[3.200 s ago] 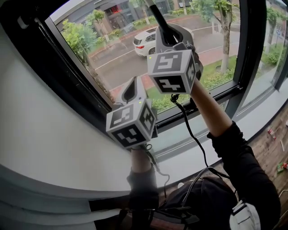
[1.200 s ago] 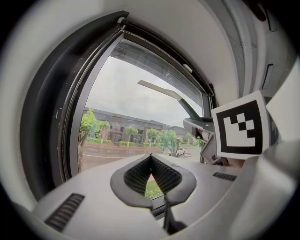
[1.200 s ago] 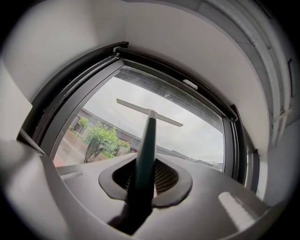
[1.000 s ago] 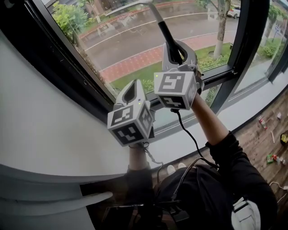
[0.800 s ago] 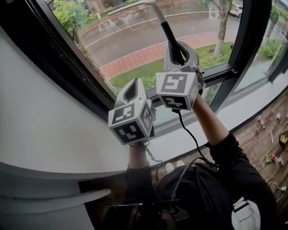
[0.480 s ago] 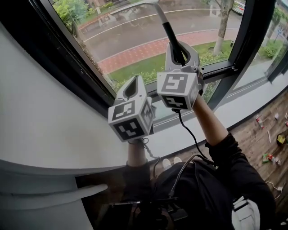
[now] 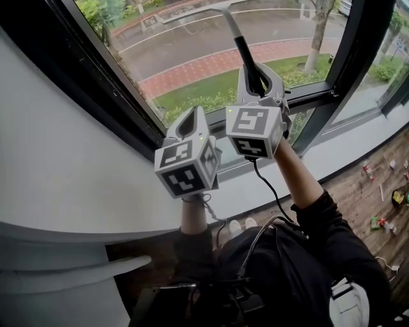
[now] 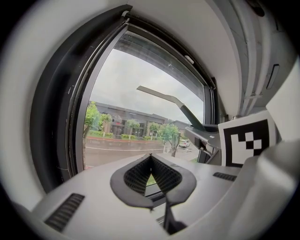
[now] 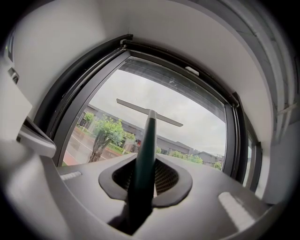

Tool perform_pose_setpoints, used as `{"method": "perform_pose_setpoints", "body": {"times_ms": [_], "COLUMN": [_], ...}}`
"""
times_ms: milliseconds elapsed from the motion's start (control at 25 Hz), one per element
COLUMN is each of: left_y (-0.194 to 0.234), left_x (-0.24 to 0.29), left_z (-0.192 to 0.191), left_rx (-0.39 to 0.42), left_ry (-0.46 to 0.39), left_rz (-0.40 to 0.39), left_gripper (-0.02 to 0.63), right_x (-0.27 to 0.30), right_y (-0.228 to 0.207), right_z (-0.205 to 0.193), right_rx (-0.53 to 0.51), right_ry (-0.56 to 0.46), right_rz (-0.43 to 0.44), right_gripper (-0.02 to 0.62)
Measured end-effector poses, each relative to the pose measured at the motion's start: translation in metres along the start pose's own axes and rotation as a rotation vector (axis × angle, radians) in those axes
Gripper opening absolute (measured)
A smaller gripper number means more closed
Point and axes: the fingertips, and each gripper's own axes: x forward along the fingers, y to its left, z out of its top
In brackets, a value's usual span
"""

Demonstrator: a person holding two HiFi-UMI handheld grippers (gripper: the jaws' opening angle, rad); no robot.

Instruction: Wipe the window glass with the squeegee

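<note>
The squeegee has a dark green handle (image 7: pixel 246 57) and a long pale blade (image 7: pixel 192 11) that lies against the window glass (image 7: pixel 192 57) near the top of the head view. My right gripper (image 7: pixel 259 76) is shut on the handle's lower end. In the right gripper view the handle (image 9: pixel 146 140) runs up from between the jaws of the right gripper (image 9: pixel 146 176) to the blade (image 9: pixel 149 112). My left gripper (image 7: pixel 190 124) hangs just left of and below the right one, shut with nothing in it. In the left gripper view the left gripper (image 8: pixel 151 161) faces the glass, with the squeegee (image 8: pixel 161 96) up to its right.
A black window frame surrounds the pane, with a dark mullion (image 7: pixel 348 57) on the right and a pale sill (image 7: pixel 332 163) below. A white wall (image 7: pixel 64 172) fills the left. A black cable (image 7: pixel 268 191) hangs from the right gripper. Small litter lies on the wooden floor (image 7: pixel 383 204).
The right gripper has come down a little with the squeegee, and the blade now shows at the top of the head view. The left gripper has stayed beside it, still shut.
</note>
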Motion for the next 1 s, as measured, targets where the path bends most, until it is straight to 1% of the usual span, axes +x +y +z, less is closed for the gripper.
{"method": "perform_pose_setpoints", "body": {"times_ms": [520,880,1000], "left_y": [-0.001,0.004,0.005], "left_x": [-0.002,-0.001,-0.001], "left_z": [-0.013,-0.030,-0.036], "left_rx": [-0.007,-0.027,-0.031], "left_ry": [0.032,0.066,0.077], "left_rz": [-0.009,-0.007,-0.003], "left_gripper": [0.003,0.003,0.003], "right_x": [-0.009,-0.016,-0.022], "right_y": [0.013,0.019,0.018], "right_z": [-0.022,-0.047,-0.049], "right_rx": [-0.009,-0.008,-0.034], "right_ry": [0.040,0.095,0.137], "right_rz": [0.022,0.035,0.034], "right_gripper": [0.061,0.063,0.061]}}
